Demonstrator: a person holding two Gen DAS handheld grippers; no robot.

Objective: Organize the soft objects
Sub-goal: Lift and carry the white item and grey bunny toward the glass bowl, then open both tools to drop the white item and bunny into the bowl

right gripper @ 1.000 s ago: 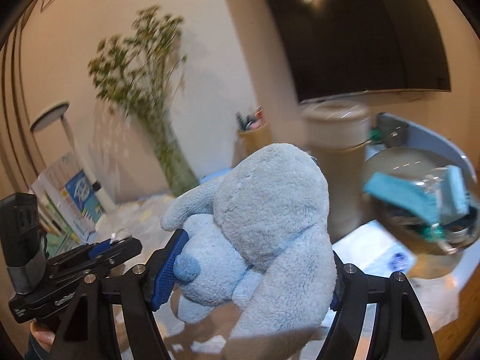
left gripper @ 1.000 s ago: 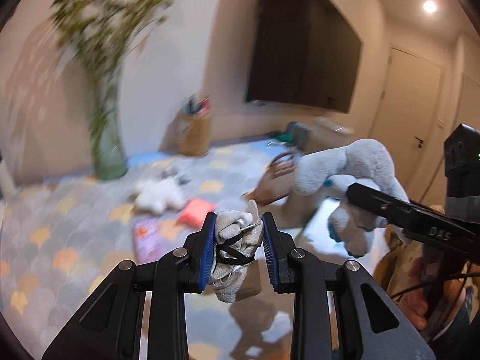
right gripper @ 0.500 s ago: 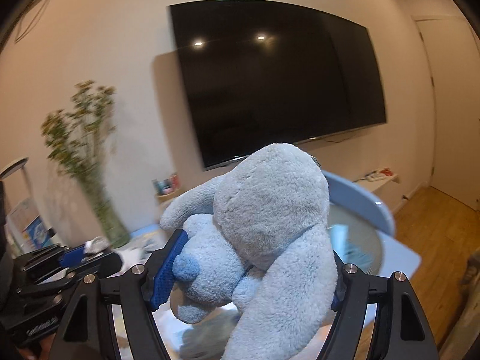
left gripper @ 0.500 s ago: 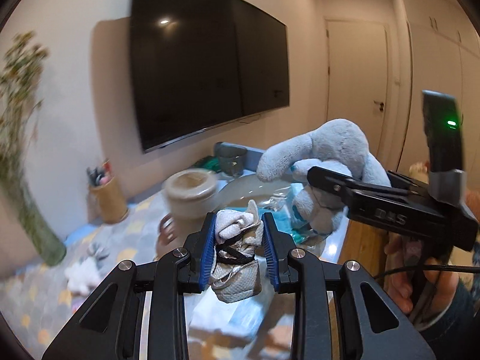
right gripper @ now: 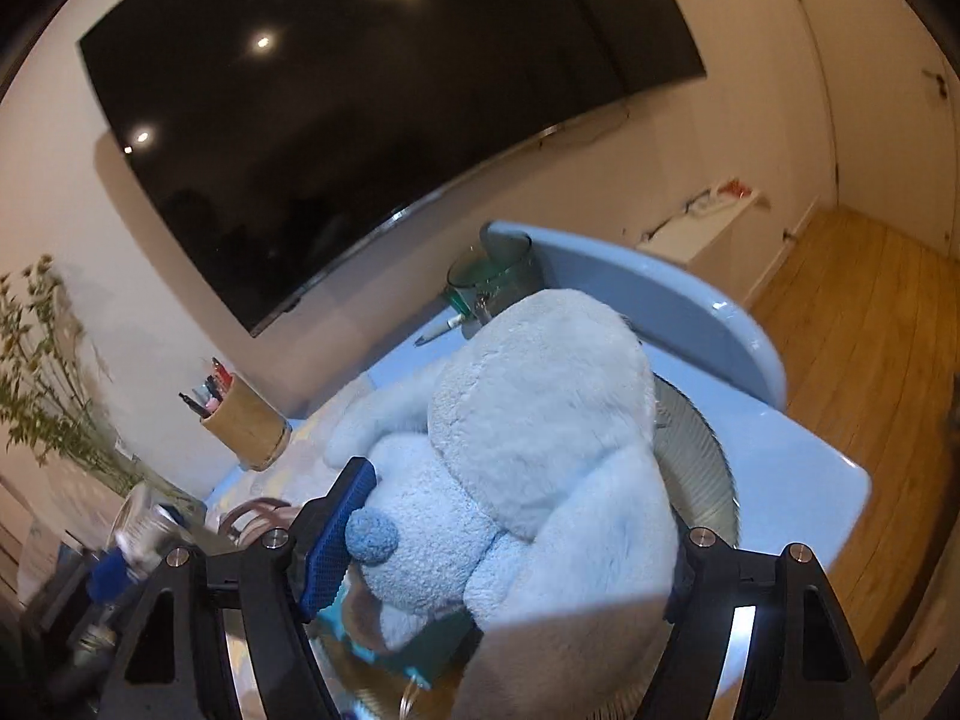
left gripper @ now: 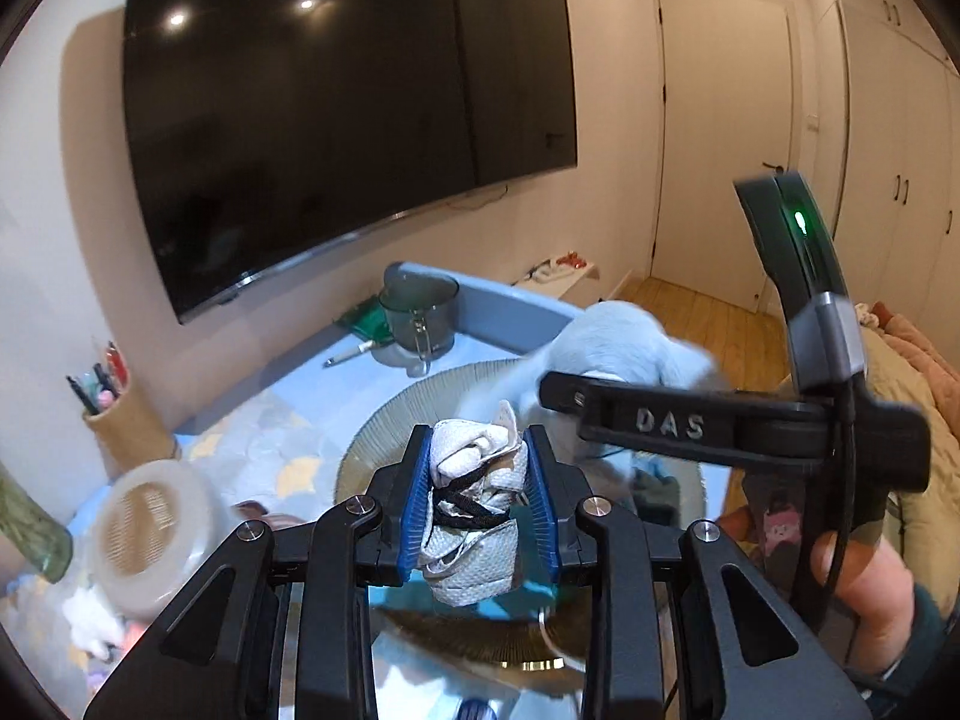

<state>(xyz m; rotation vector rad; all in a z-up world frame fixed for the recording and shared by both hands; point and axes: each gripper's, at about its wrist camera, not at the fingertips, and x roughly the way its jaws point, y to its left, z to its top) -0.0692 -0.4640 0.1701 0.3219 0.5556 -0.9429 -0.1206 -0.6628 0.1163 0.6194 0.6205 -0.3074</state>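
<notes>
Legible text: one item only. Raised letters "DAS" on the black side of the right tool (left gripper: pixel 666 423), seen from the left wrist view, grey-white on black, upright and readable left to right. No other lettering, number, brand or sign readable in either view.
</notes>
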